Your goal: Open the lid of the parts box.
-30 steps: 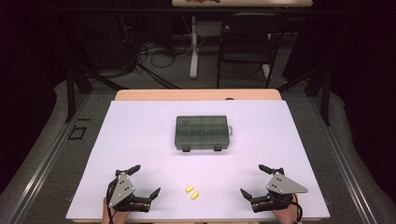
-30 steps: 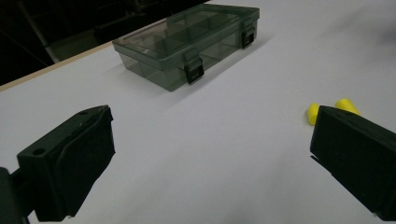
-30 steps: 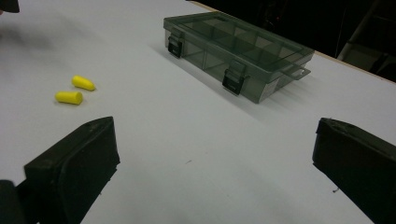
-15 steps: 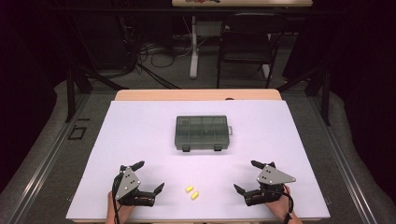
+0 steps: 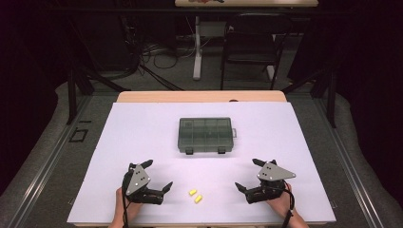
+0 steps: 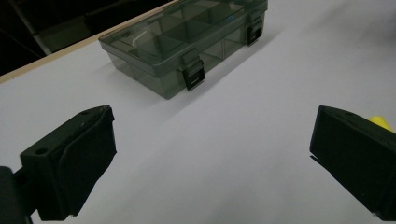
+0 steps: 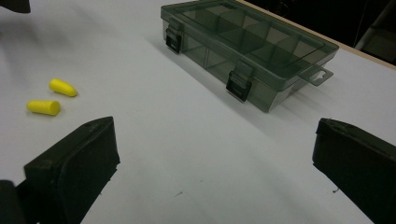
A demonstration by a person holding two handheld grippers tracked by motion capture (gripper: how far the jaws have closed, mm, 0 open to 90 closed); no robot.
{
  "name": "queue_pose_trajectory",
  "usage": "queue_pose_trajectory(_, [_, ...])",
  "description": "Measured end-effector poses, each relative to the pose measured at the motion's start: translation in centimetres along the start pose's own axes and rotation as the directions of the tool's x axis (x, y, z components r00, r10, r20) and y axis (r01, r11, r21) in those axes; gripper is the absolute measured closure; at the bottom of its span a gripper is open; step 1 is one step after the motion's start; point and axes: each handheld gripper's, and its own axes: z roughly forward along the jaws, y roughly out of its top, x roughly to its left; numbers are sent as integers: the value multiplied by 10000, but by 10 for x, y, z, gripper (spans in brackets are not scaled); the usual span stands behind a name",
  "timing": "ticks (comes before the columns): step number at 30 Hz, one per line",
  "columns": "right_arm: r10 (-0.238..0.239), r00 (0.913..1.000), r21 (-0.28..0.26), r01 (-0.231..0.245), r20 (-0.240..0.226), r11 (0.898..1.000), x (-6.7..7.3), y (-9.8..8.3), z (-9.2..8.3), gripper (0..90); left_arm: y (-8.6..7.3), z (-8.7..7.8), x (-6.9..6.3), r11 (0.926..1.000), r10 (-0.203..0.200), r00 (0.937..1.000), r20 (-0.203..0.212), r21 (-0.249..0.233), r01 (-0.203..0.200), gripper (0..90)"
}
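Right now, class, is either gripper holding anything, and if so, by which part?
Nothing is held. The left gripper and right gripper are both open with bare jaws; the two yellow earplugs lie loose on the table.

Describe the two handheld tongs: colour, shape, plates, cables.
Both the left tongs and the right tongs are black, each with two blocky, flat-faced jaws. A grey three-cornered plate with small dark holes tops each. A thin black cable trails from each towards the person.
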Motion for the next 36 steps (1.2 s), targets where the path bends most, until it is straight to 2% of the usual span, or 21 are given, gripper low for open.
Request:
queue_pose_trajectory(21, [0,9997,175,4,-249,9998,-7,14,23,0,11,22,9,9993,-205,9998,49,303,203,1])
queue_pose_trajectory(36, [328,9992,405,-319,-227,9987,-19,22,41,0,23,42,16,9980,-371,9993,80,515,367,5])
